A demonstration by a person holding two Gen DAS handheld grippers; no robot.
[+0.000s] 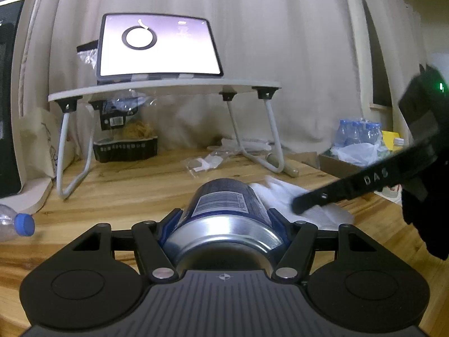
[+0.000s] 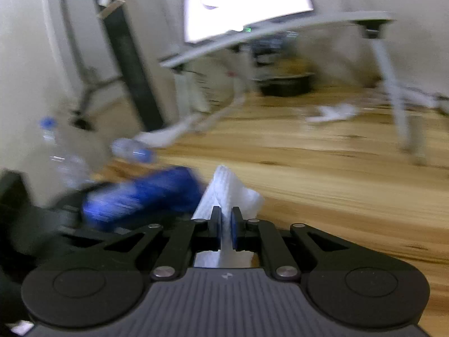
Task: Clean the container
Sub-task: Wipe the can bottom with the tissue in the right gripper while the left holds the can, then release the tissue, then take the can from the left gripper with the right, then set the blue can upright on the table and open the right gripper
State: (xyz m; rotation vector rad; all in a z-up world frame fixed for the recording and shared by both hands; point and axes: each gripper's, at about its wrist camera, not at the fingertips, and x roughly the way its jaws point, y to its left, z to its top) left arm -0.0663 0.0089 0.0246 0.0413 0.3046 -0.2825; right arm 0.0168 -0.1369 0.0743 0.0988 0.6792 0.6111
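Note:
My left gripper (image 1: 226,216) is shut on a blue metal can (image 1: 224,210) with a silver base, held lying along the fingers above the wooden table. My right gripper (image 2: 226,226) is shut on a white cloth (image 2: 227,193), which sticks up between the pads. In the left wrist view the cloth (image 1: 294,202) lies just right of the can, with the right gripper's black finger (image 1: 350,188) on it. In the right wrist view the can (image 2: 140,193) shows blurred at the left, beside the cloth.
A small white folding table (image 1: 165,90) with a lit tablet (image 1: 157,47) stands at the back. A black basket (image 1: 125,147) sits under it. A plastic bottle (image 1: 16,224) lies at left. A pack of water bottles (image 1: 359,133) stands at right. Plastic wrappers (image 1: 207,163) lie on the wood.

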